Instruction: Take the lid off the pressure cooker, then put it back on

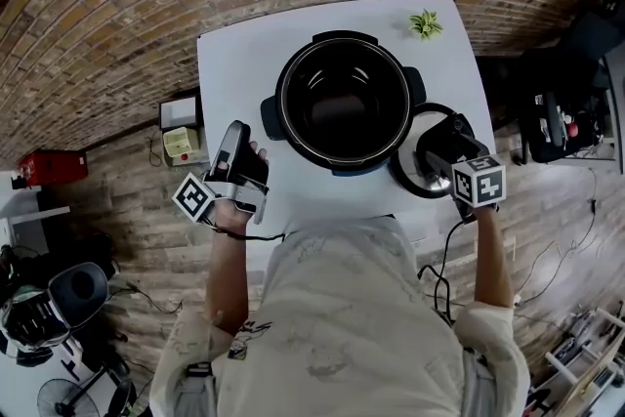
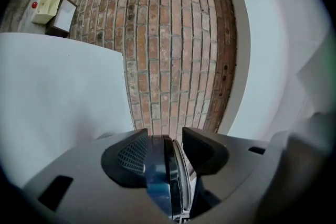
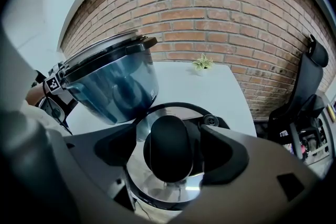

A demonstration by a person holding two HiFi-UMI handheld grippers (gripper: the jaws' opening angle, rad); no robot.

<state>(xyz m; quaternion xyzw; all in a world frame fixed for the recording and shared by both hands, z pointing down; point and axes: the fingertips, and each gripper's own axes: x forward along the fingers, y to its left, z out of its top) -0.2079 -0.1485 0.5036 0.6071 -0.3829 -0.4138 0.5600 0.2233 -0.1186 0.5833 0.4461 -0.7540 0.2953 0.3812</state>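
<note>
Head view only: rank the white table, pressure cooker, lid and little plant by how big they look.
1. white table
2. pressure cooker
3. lid, partly covered by the right hand-held gripper, so its full extent is unsure
4. plant, clearly smallest

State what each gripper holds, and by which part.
Nothing is gripped. The right gripper's open jaws flank the lid's knob; the left gripper's open jaws flank the cooker's side handle.

The person wears a loose cream shirt (image 1: 342, 327) with short sleeves and a faint print. The left hand-held gripper (image 1: 237, 137) and the right hand-held gripper (image 1: 439, 144) are grey-bodied and black-tipped. Each bears a white cube (image 1: 479, 181) with black square markers and trails a thin black cable (image 1: 441, 254).
</note>
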